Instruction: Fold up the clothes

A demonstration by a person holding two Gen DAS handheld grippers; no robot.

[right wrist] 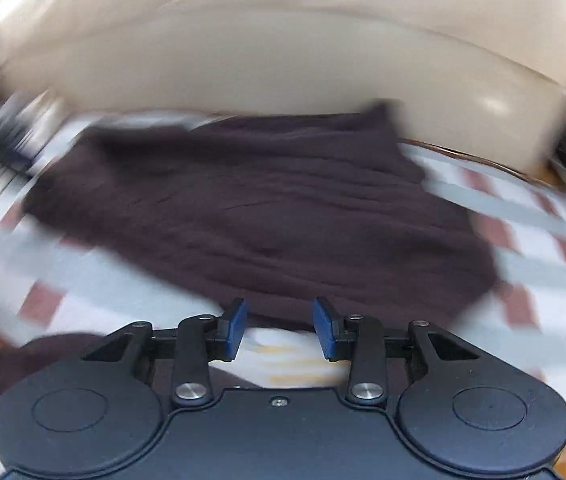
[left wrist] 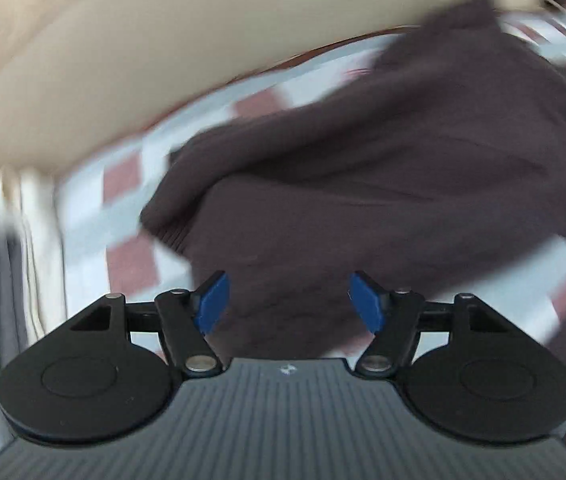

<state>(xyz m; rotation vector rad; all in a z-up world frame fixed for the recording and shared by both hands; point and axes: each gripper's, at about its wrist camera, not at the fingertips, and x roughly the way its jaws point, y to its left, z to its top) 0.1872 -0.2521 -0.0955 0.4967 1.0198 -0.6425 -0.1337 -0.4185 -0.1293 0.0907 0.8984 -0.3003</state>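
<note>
Blue pads [left wrist: 212, 306] on the left hand-held gripper [left wrist: 289, 304] stand far apart, with nothing between them. It is let go and holds no cloth. The dark garment [left wrist: 383, 184] lies just past its tips, spread out and not pinched. I think the pads stand apart like this because the cloth is lying where it should for now.

The right hand-held gripper [right wrist: 281, 326] is also let go. Its blue pads [right wrist: 238, 326] have a smaller gap, and that gap is bare too. The near edge of the dark garment [right wrist: 267, 208] lies just past its tips. Both tools point down at the garment from the near side, so the person can look it over and pick the next place to pinch.

The dark garment is deep brown with a bit of purple in it. It looks soft and thick, like a knit top. One corner on its left side in the left view has thin ribs, so it may be a cuff or a hem. One layer seems to lie over another there, so I guess a fold is made and more are left to do. Small wrinkles run across the top. The pictures are blurry, so I cannot tell more.

Under the garment is a checked cloth [left wrist: 123, 176] with white, pale blue and red squares. It shows all around the garment. Past the far edge of the garment is a big tan padded thing [right wrist: 283, 60], maybe a sofa. Left of the garment, in the left view, some pale folded cloth [left wrist: 39, 240] lies at the edge.
</note>
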